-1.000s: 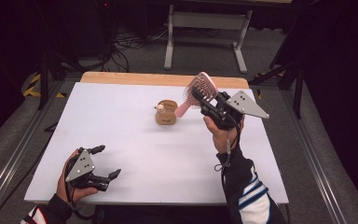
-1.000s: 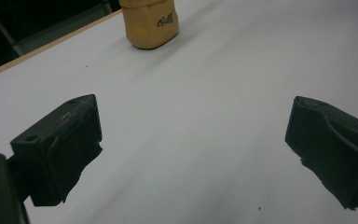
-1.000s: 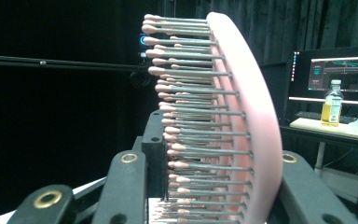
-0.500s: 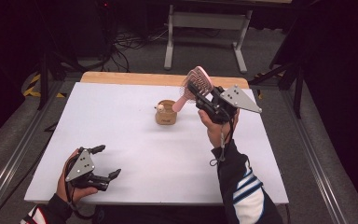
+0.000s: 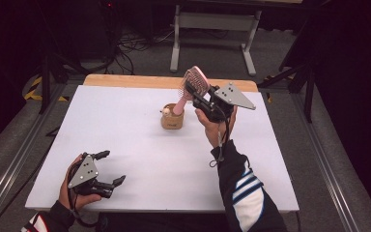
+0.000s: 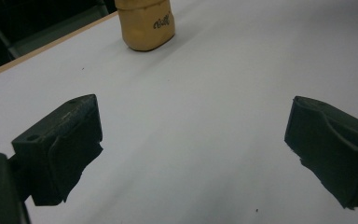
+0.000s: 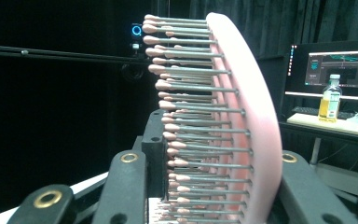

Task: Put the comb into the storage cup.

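A pink hairbrush (image 5: 194,81) is held upright-tilted by its head in my right gripper (image 5: 196,94), its handle end reaching down into or just over the small tan cup (image 5: 172,118) at the middle back of the white table (image 5: 125,130). In the right gripper view the brush (image 7: 242,116) stands between the jaws, bristles to the left. My left gripper (image 5: 107,169) rests open near the front left edge, nothing between its fingers (image 6: 65,149). In the left gripper view the tan cup (image 6: 145,23) sits far ahead.
A wooden strip (image 5: 140,81) borders the table's back edge. A metal stand (image 5: 212,29) and cables lie on the floor behind. In the right gripper view a monitor (image 7: 340,70) and a bottle (image 7: 328,100) stand on a distant desk.
My right gripper has carried the brush leftward and down a little, bringing its handle to the tan cup. The left gripper has stayed put.
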